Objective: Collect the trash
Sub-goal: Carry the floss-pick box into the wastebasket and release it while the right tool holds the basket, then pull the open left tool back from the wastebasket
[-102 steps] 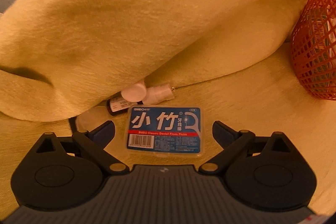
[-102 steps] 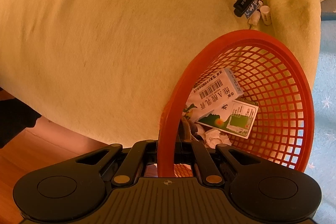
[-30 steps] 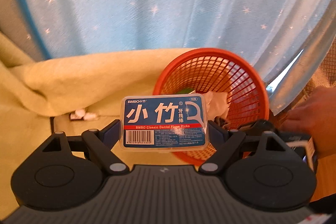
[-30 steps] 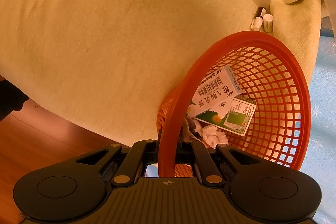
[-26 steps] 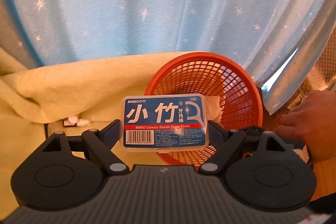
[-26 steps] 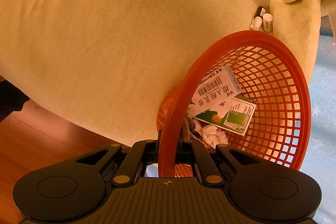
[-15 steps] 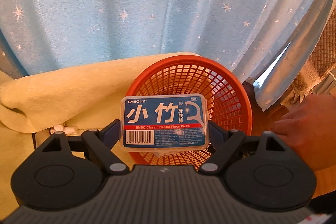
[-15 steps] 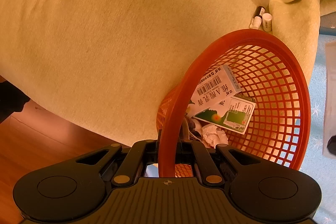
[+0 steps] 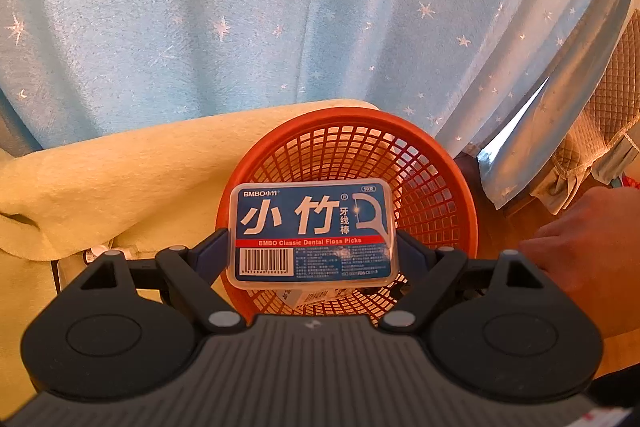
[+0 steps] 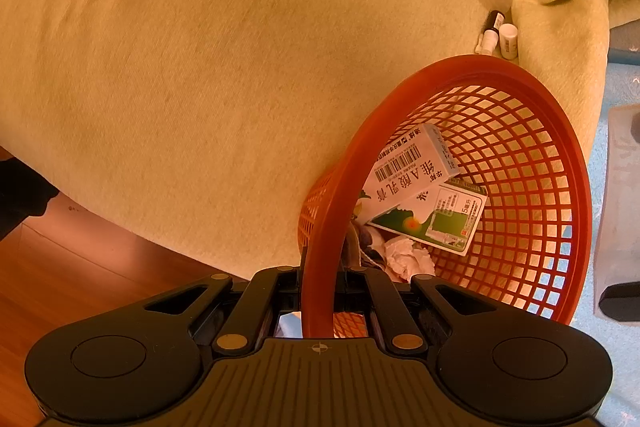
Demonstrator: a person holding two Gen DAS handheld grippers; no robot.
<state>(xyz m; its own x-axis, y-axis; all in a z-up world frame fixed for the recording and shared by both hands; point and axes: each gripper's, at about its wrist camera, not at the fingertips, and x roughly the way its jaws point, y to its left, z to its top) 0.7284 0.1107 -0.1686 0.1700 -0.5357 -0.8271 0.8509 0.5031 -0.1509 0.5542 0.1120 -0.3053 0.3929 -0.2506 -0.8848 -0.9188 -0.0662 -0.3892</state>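
Now your left gripper [image 9: 313, 247] fingers clamp the dental floss picks box [image 9: 312, 233] over the red mesh basket [image 9: 452, 163] | your right gripper [image 10: 318, 291] fingers pinch the basket's rim.

Home, bedroom or living room: star-print blue curtain [image 9: 280, 19], yellow blanket [image 10: 200, 67] over furniture, wooden floor [image 10: 60, 267], red mesh wastebasket [image 10: 560, 155].

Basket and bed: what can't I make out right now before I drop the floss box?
- Left wrist: floss box hides most of what lies in the basket.
- Right wrist: basket rim covers the right gripper's pads.
- Right wrist: small bottles too small to read.
- Left wrist: hand cut off at the edge.
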